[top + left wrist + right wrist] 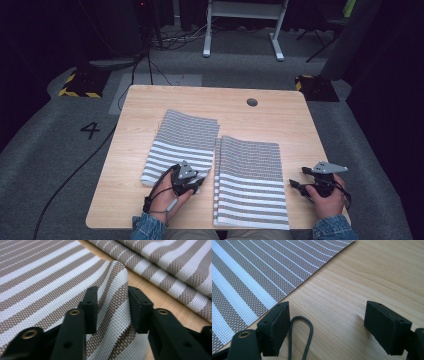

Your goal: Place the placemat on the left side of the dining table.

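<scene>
Our left gripper [110, 312] has its fingers pinching the left mat's [182, 142] near corner, while the right gripper [327, 327] waits wide open beside the desk [295, 117].

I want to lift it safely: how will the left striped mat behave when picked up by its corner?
Probably floppy: the left striped mat bulges between the left tool pads. Likely light, as thin open weave. It may drag along the table.
</scene>
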Demonstrator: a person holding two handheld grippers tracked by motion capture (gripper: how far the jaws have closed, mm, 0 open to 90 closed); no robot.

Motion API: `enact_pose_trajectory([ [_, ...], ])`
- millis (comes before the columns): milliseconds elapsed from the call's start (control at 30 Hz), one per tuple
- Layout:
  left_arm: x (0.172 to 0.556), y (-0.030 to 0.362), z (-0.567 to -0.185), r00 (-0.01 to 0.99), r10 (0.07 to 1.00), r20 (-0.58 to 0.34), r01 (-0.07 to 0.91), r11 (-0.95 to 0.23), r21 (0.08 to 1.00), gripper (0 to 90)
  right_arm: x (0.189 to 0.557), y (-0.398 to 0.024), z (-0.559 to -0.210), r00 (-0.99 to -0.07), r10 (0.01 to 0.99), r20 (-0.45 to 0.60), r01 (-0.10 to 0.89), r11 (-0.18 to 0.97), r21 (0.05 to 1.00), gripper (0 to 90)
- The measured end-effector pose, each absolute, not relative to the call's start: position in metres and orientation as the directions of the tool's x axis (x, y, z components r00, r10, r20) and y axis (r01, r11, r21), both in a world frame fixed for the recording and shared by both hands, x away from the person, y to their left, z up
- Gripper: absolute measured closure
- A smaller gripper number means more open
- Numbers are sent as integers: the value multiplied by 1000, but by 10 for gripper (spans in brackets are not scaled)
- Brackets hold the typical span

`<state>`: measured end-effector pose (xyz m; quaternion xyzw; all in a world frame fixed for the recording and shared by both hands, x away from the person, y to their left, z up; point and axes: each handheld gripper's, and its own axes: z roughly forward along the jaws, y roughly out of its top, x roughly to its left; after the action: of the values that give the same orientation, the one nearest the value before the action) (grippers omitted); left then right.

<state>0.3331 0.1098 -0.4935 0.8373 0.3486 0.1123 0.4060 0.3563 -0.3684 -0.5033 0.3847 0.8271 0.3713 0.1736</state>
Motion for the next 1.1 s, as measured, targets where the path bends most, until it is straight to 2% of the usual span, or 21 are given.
enact_pose_trajectory([
  [200,333,118,-484,716,689,-113,461,-345,818,742,356,-368,-503,-644,765,-2,507,428,748,212],
  [367,333,124,-477,711,685,-158,453,-275,848,724,356,-368,-503,-644,765,-2,507,428,748,212],
  [567,336,132,-478,686,706,-173,472,-251,845,698,356,-368,-503,-644,765,-2,507,428,748,212],
  [633,337,135,-480,678,713,-179,483,-249,839,757,356,-368,-503,-644,765,-2,507,429,748,212],
  [800,335,140,-472,655,747,-111,434,-252,865,832,356,-368,-503,-644,765,-1,508,428,748,212],
  [1100,333,182,-455,539,839,-78,369,-152,917,841,356,-368,-503,-644,765,-2,507,428,748,212],
])
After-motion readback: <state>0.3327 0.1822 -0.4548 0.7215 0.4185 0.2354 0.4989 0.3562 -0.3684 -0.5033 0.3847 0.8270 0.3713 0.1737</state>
